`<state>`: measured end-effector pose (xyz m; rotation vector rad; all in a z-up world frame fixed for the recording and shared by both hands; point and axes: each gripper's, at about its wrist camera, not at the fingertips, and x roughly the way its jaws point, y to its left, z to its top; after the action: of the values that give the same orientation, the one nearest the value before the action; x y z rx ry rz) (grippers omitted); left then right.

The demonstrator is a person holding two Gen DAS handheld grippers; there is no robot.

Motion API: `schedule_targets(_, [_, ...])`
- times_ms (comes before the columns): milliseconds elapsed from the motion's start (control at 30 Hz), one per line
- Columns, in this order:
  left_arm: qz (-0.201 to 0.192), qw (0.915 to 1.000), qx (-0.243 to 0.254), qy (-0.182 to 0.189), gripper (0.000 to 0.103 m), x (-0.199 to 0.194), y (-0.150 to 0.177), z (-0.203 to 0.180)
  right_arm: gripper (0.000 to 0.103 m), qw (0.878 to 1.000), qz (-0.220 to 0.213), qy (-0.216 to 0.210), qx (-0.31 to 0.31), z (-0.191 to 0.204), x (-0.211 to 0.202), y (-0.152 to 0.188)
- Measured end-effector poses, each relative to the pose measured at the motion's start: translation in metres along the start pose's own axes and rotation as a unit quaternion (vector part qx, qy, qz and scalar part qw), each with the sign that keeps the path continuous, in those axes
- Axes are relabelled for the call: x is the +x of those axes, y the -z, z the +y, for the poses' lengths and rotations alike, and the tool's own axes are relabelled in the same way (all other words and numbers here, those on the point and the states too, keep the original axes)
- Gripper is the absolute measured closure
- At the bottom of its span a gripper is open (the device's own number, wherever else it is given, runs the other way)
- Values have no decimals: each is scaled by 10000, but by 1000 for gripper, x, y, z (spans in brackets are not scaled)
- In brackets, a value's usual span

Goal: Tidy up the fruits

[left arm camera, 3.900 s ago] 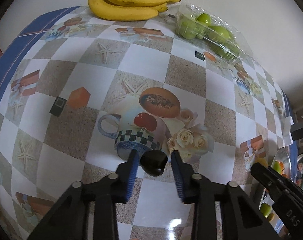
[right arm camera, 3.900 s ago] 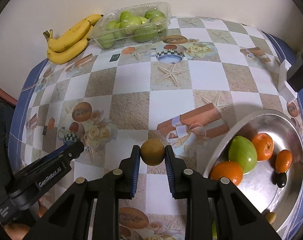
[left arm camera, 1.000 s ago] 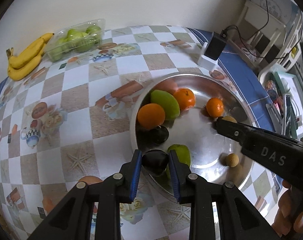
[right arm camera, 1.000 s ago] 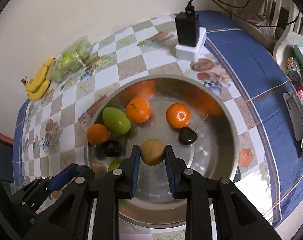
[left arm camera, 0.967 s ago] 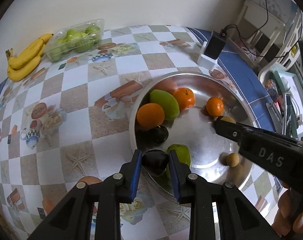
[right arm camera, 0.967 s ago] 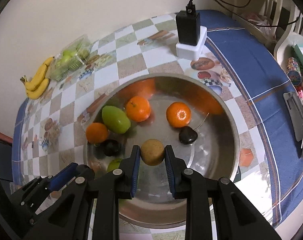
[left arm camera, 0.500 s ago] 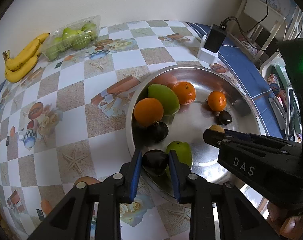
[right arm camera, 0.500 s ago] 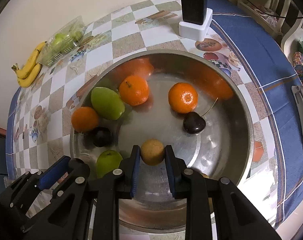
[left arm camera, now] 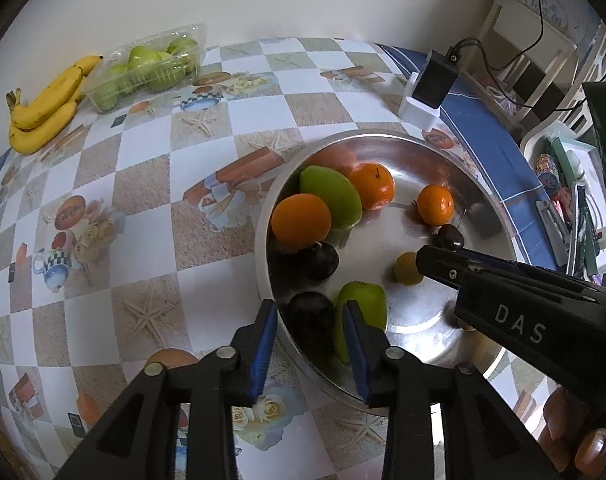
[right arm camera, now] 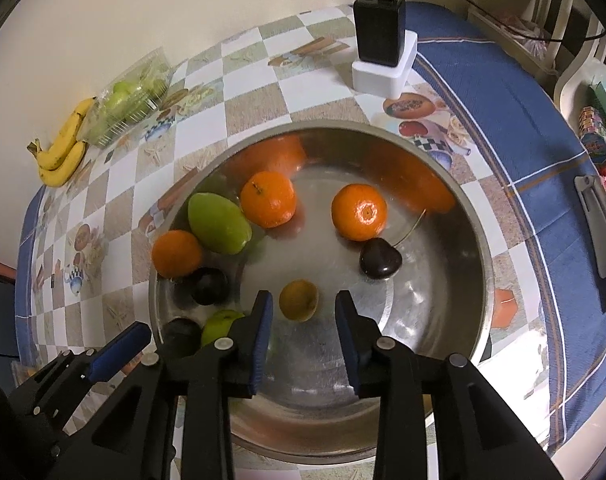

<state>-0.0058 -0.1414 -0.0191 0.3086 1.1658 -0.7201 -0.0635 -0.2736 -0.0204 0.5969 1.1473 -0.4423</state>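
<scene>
The steel bowl [left arm camera: 261, 248] [right arm camera: 487, 280] holds oranges, a green mango [right arm camera: 219, 222], a green apple [left arm camera: 363, 300], a cherry [right arm camera: 379, 263] and a dark plum [right arm camera: 209, 285]. My left gripper [left arm camera: 309, 342] hangs over the bowl's near left rim. Its jaws are opening, and a dark round fruit [left arm camera: 309, 316] lies between them on the bowl wall, clear of both pads. My right gripper [right arm camera: 305, 332] is over the bowl's middle, its jaws opening too. A small yellow-brown fruit [right arm camera: 299, 300] rests on the bowl floor just past its tips, untouched.
Bananas [left arm camera: 43, 112] and a clear tub of green fruit [left arm camera: 147, 68] lie at the far wall. A black charger on a white base [right arm camera: 381, 40] stands behind the bowl. A brownish round fruit [left arm camera: 171, 358] sits on the cloth left of my left gripper. A person's fingers [left arm camera: 563, 432] show at bottom right.
Both grippers carried their fruit from the table to the bowl. In the last half second both pairs of jaws parted, and the dark fruit and the yellow-brown fruit now lie loose in the bowl.
</scene>
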Motion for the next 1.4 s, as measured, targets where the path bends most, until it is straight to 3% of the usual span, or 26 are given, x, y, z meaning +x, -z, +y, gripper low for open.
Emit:
schedule_targets(233, [-67, 9998, -200, -35, 57, -6, -2, 10, 70, 10000, -40, -4, -6, 0, -1, 1])
schedule_targets(433, [-84, 9967, -772, -246, 50, -8, -4, 41, 70, 10000, -44, 0, -33, 1, -2, 0])
schedule_targets(667, [-59, 9855, -1626, -485, 47, -9, -1, 88, 70, 9998, -35, 38, -186, 12, -3, 2])
schedule_targets(900, [-42, 9766, -1970, -864, 40, -10, 4, 115, 68, 9992, -41, 76, -382, 22, -3, 4])
schedule_targets(1000, [-3, 9741, -2006, -1042, 34, -8, 6, 119, 55, 9990, -16, 84, -431, 25, -1, 4])
schedule_targets(1067, [27, 9736, -1967, -1155, 22, -6, 7, 119, 39, 9989, 8, 69, -458, 26, 1, 4])
schedule_targets(1133, [46, 9738, -1921, -1216, 20, -4, 7, 119, 32, 9989, 5, 54, -472, 27, 2, 4])
schedule_targets(1233, [63, 9740, -1872, -1277, 12, -2, 7, 118, 28, 9983, -24, 71, -573, 30, 2, 5])
schedule_targets(1267, [59, 9738, -1866, -1301, 8, -2, 7, 119, 22, 9982, -34, 77, -597, 31, 3, 5])
schedule_targets(1400, [42, 9721, -1901, -1373, 4, -1, 8, 121, 16, 9980, -90, 65, -626, 31, 3, 5])
